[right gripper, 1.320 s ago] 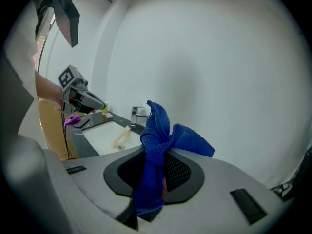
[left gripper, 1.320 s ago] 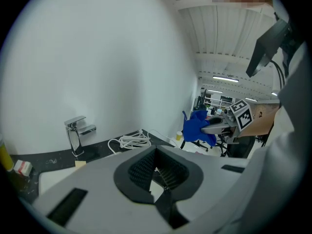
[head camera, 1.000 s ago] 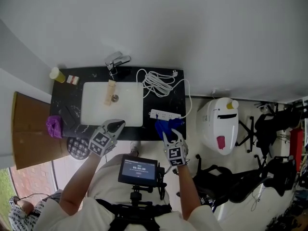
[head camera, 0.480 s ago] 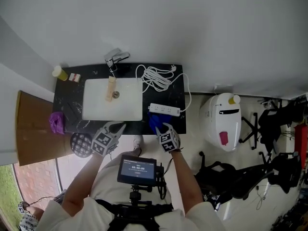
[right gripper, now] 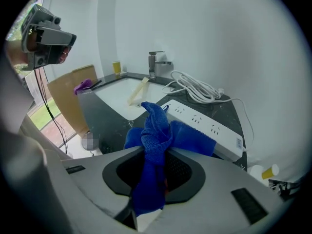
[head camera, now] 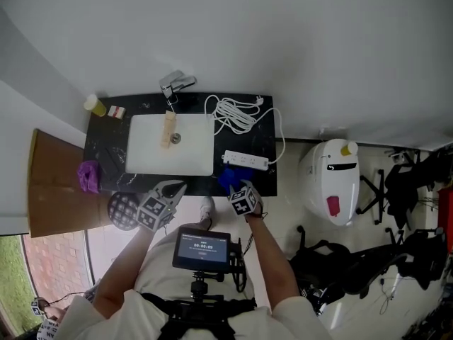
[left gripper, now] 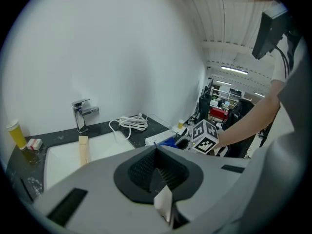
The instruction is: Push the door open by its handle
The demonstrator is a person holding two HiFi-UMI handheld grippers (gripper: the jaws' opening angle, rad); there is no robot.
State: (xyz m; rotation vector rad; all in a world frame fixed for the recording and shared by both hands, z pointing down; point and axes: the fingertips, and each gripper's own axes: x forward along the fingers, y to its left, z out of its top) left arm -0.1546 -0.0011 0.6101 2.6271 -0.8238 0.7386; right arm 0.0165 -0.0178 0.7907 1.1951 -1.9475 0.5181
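No door or handle shows in any view. My right gripper (head camera: 237,190) is at the front edge of the black countertop (head camera: 244,142), beside a white power strip (head camera: 246,161). A blue cloth (right gripper: 156,130) is pinched between its jaws and bunches out ahead of them; the jaws are opening slightly. In the head view the cloth (head camera: 226,178) lies against the counter edge. My left gripper (head camera: 172,185) hovers at the front rim of the white sink (head camera: 170,154), shut, with nothing held. In the left gripper view its pads (left gripper: 163,172) meet.
A faucet (head camera: 175,83), a wooden piece (head camera: 168,127) in the basin and a coiled white cable (head camera: 233,115) are on the counter. A yellow bottle (head camera: 94,105) and purple cloth (head camera: 89,176) sit left. Cardboard (head camera: 56,186) leans at the left; a white appliance (head camera: 333,183) and black chairs (head camera: 403,190) stand right.
My right gripper has moved left and forward with the blue cloth, up to the counter's front edge. The left gripper has hardly moved.
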